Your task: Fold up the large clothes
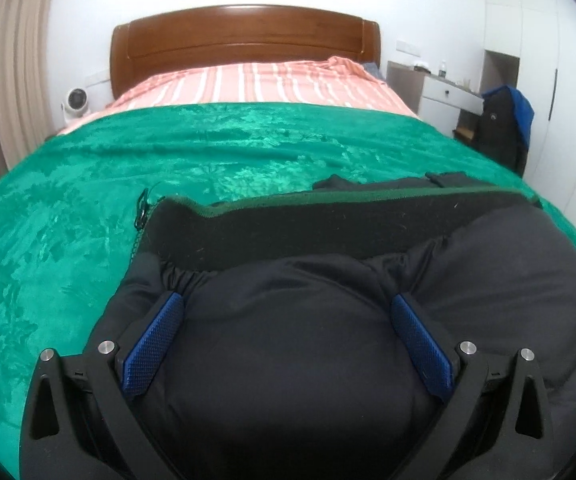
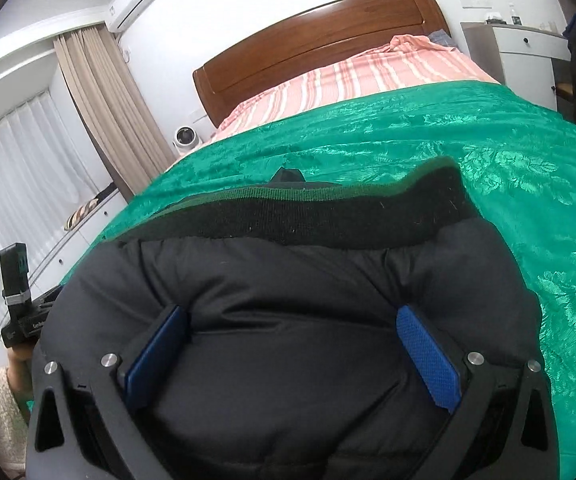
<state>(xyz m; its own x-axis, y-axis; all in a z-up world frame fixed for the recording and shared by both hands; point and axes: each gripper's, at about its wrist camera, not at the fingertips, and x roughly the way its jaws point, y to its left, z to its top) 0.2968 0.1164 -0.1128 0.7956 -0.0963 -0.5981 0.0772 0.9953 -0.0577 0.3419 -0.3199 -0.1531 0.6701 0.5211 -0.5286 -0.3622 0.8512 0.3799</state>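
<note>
Both the left gripper (image 1: 288, 312) and right gripper (image 2: 292, 320), fingers spread wide, press the puffy black padded jacket (image 1: 308, 360) flat on the green velvet blanket (image 1: 87, 200); a fold likely needs gripping next.

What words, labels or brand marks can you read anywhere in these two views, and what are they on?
None can be read for certain.
White print on the left gripper's body, in the right wrist view: too small and blurred.
Small white logo on the dark jacket hanging by the wardrobe: too small.
The black puffer jacket shows no print.
</note>
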